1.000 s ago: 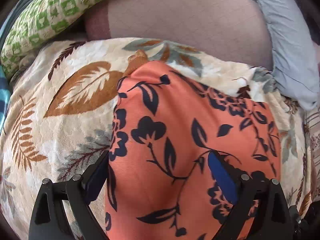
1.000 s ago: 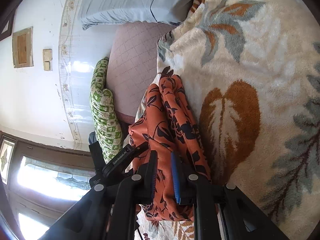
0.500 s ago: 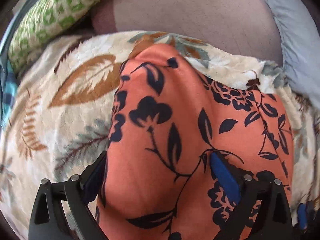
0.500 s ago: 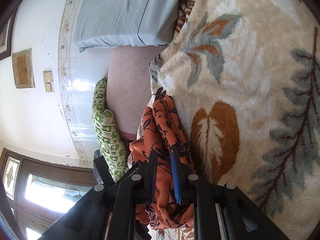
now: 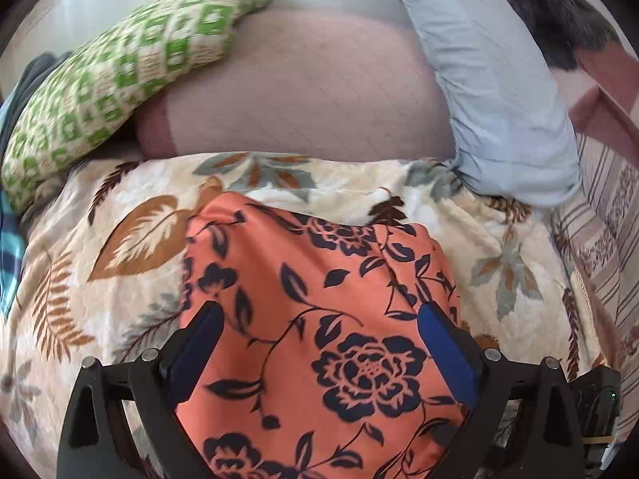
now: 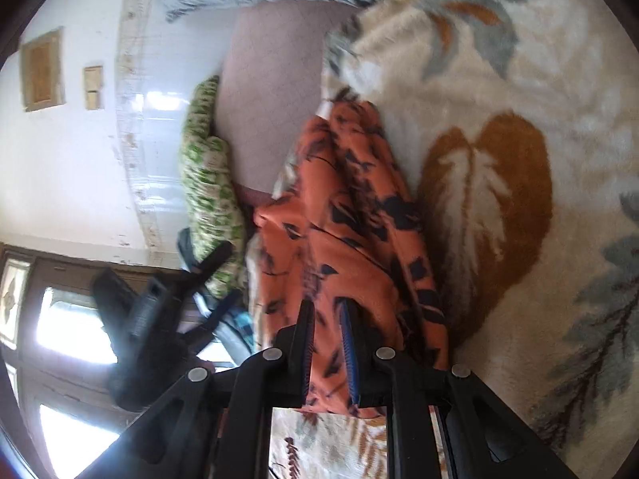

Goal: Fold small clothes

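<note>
Our right tongs pinch the orange floral garment on the blanket, while our left tongs gape wide over it.

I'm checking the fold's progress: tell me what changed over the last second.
The left gripper pulled up and back from the orange floral garment, so more of the bed shows: the green pillow and blue pillow. The cloth's far edge now lies flatter on the leaf-print blanket. Unchanged: left jaws wide open, right gripper shut on the garment.
</note>
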